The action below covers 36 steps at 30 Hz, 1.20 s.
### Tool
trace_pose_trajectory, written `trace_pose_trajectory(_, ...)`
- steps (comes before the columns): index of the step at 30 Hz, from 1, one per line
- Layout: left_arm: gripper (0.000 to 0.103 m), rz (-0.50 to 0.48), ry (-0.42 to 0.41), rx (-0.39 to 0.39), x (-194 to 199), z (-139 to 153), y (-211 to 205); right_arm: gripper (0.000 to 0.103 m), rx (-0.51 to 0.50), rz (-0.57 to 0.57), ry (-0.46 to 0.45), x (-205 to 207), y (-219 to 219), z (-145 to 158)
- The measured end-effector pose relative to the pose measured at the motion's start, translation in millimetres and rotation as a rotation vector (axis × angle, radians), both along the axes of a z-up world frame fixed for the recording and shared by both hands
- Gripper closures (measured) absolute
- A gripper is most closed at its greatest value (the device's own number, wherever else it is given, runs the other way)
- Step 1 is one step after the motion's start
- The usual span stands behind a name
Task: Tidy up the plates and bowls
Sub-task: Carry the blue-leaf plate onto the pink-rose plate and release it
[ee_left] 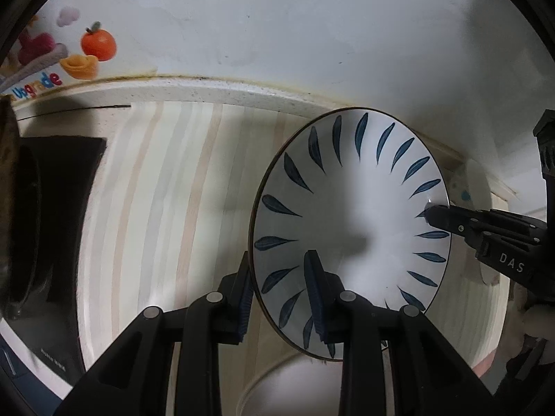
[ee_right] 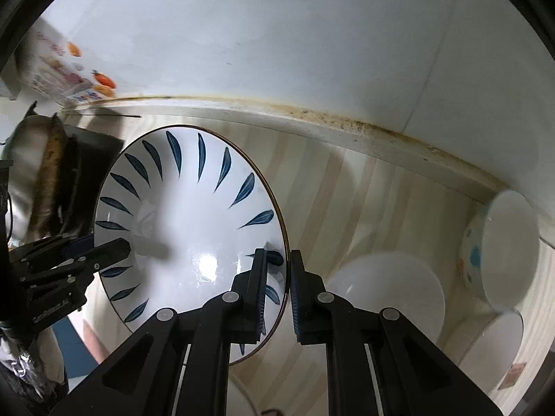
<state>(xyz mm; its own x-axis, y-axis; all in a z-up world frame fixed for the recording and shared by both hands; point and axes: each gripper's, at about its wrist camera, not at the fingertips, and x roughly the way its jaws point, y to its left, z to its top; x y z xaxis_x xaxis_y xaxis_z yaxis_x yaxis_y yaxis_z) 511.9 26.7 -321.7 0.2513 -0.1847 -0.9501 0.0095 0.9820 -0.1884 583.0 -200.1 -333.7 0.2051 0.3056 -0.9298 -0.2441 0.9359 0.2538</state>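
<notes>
Both tools are on the same dish here: a white plate with blue leaf strokes [ee_left: 350, 208] is up off the striped bench [ee_left: 166, 190], tilted, with its shadow thrown on the wood below. The left tool [ee_left: 281, 298] pinches the near rim, one pad under the edge and one pad [ee_left: 314, 287] lying on the painted face. Across the plate, the right tool [ee_left: 437, 216] bites the opposite rim, its tip just over a blue stroke. From the right wrist view the same grip reads clearly: the right tool [ee_right: 279, 287] has the plate [ee_right: 180, 208] clamped edge-on between its ribbed pads, while the left tool [ee_right: 114, 248] reaches in from the far side. Off to the right on the bench [ee_right: 347, 187] sits a plain white plate [ee_right: 392, 287], and beyond it a white bowl [ee_right: 503, 253] with coloured spots on its outside, leaning on what looks like another white dish, though the fisheye edge blurs it. A dark pan [ee_left: 31, 228] sits at the far left, and a printed carton with fruit pictures [ee_left: 79, 34] stands against the white wall.
</notes>
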Motion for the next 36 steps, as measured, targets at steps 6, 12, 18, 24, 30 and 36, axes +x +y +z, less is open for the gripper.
trace_pose_trajectory(6, 0.077, -0.031, -0.006, 0.008, -45.7, 11.7, -1.7, 0.089, 0.016, -0.001, -0.021, -50.3, -0.8, 29.9)
trace_pose_trajectory(12, 0.077, -0.061, 0.017, -0.001, -95.6, 6.6, -1.9, 0.089, 0.028, -0.018, 0.0, -109.0, -2.2, 33.6)
trace_pose_trajectory(18, 0.077, -0.092, 0.045, 0.005, -138.2, 0.3, -7.8, 0.089, 0.032, -0.035, 0.031, -162.1, -5.6, 20.1)
trace_pose_trajectory(24, 0.077, -0.109, 0.082, 0.022, -159.9, -20.0, -13.7, 0.089, 0.035, -0.059, 0.085, -201.2, -12.2, -8.1)
trace_pose_trajectory(30, 0.077, -0.1, 0.118, 0.033, -161.5, -42.2, -11.2, 0.089, 0.035, -0.065, 0.159, -220.9, -7.2, -45.3)
trace_pose_trajectory(36, 0.077, -0.106, 0.131, 0.063, -157.6, -56.1, -11.2, 0.089, 0.027, -0.058, 0.19, -225.9, -0.2, -64.5)
